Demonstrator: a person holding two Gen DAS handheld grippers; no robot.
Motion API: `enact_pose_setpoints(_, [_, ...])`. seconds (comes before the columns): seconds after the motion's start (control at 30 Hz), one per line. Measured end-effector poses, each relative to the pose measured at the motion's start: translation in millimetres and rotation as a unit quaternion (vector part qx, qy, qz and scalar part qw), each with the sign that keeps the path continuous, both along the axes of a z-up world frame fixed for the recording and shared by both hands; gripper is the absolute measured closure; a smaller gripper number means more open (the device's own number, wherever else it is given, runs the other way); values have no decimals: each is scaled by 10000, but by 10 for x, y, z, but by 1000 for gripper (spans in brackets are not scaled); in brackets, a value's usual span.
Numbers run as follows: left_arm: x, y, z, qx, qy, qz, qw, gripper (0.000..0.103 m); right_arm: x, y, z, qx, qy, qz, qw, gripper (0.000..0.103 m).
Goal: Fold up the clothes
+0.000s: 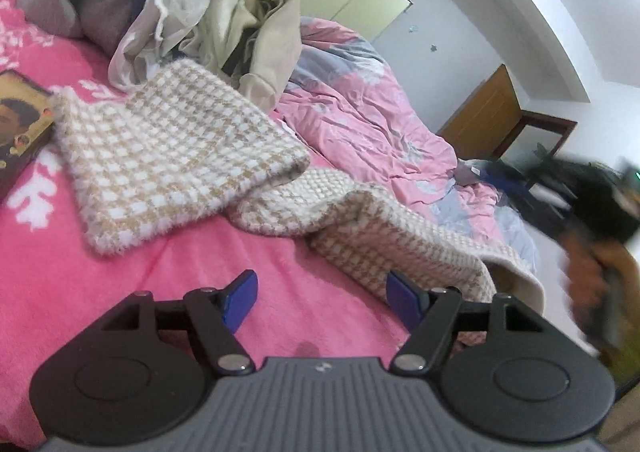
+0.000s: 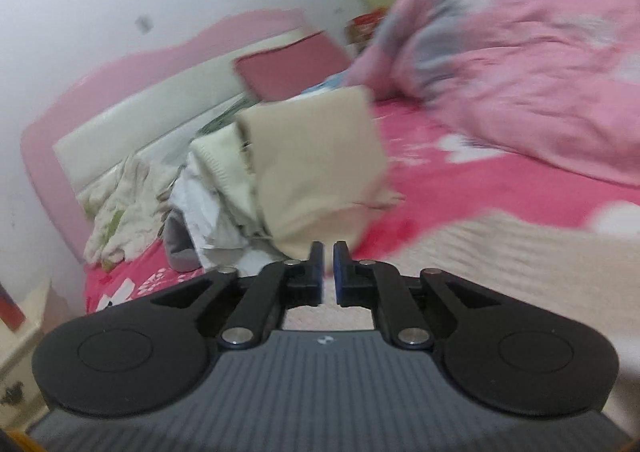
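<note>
Left tool [image 1: 322,302] open over checked knit [image 1: 180,156]; right tool [image 2: 328,272] nearly closed, empty, facing clothes pile [image 2: 256,188].

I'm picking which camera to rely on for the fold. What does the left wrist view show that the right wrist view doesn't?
Only the left wrist view shows the checked knit garment sharply, partly folded on the pink bedspread, a printed box beside it, and the left gripper open and empty. Only the right wrist view shows the headboard and the right gripper, nearly shut with nothing between its pads. Both share the clothes pile and the pink duvet.
</note>
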State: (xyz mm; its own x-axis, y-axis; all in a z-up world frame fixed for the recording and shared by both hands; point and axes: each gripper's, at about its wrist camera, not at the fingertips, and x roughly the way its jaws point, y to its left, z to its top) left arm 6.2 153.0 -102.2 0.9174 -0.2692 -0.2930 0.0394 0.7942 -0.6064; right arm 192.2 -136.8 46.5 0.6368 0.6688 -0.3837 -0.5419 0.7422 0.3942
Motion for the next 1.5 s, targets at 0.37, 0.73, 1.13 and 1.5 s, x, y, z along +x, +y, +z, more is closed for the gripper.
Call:
enact_pose_setpoints(0.37, [412,-798,443,1511,-465,-639,9854,23,-1368,-1908,-288,-664,-47,-2160,9741,34])
enact_pose_setpoints(0.73, [1169,-1446,468,2352,-824,-545,9669,23,-1186,-1170,-1038,-1936,-199,-2133,9574,9])
enact_pose_setpoints(1.13, [1328,-1102,251,1298,-740,-779,9857,23,-1374,-1851,-778,-439,-23,-3130,9488,80])
enact_pose_setpoints(1.5, [1312,-1050,261,1169,-764,-762,9873,23,-467,-3346,187,70,-760,-4471,8912,83])
